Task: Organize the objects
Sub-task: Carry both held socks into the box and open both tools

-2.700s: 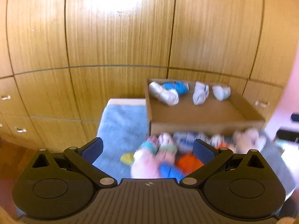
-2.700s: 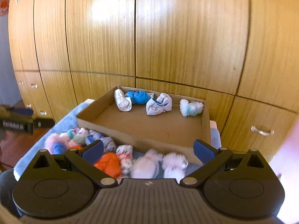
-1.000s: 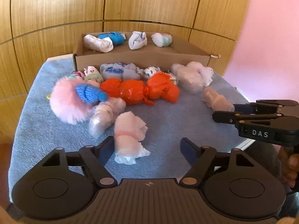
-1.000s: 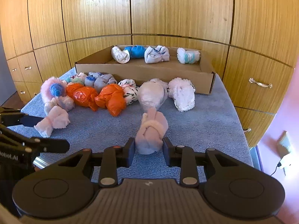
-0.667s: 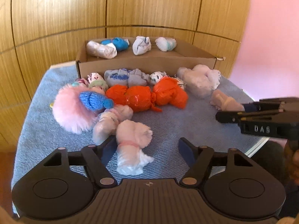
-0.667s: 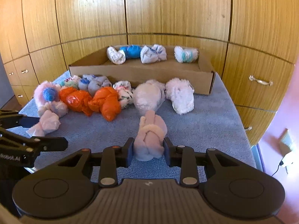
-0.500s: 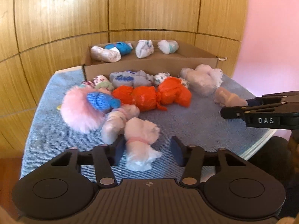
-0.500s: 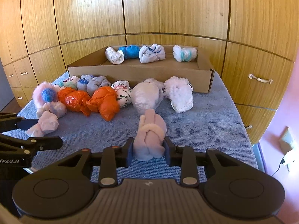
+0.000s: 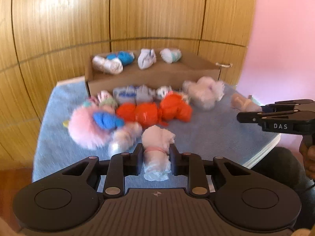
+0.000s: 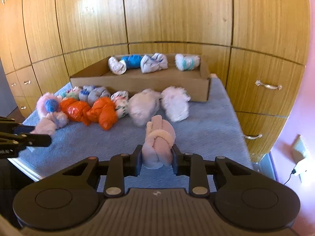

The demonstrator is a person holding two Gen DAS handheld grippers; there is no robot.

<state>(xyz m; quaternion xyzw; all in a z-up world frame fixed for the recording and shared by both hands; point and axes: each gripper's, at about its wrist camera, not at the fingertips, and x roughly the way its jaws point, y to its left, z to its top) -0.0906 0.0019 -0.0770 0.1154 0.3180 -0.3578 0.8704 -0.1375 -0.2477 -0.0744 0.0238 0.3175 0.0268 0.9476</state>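
On the near edge of the blue towel [image 10: 206, 122], both grippers are clamped on rolled sock bundles. The left gripper [image 9: 156, 158] has its fingers pressed against the sides of a pale pink bundle with a pink band [image 9: 157, 143], which sits just right of a fluffy pink bundle [image 9: 86, 127] topped by a blue roll [image 9: 106, 119]. The right gripper [image 10: 157, 157] squeezes a knotted peach-pink bundle [image 10: 159, 139] at the near middle of the towel. Beyond them lie two orange bundles [image 10: 88, 111] side by side, grey-blue rolls [image 10: 94, 94] behind those, and two white fluffy bundles [image 10: 159, 103] to the right. At the far side stands a shallow cardboard box [image 10: 137, 82] holding four rolls along its far wall: white [image 10: 117, 65], blue [image 10: 132, 61], white with blue marks [image 10: 154, 63] and white with teal [image 10: 187, 62]. Wooden cabinet doors [image 10: 167, 13] fill the background.
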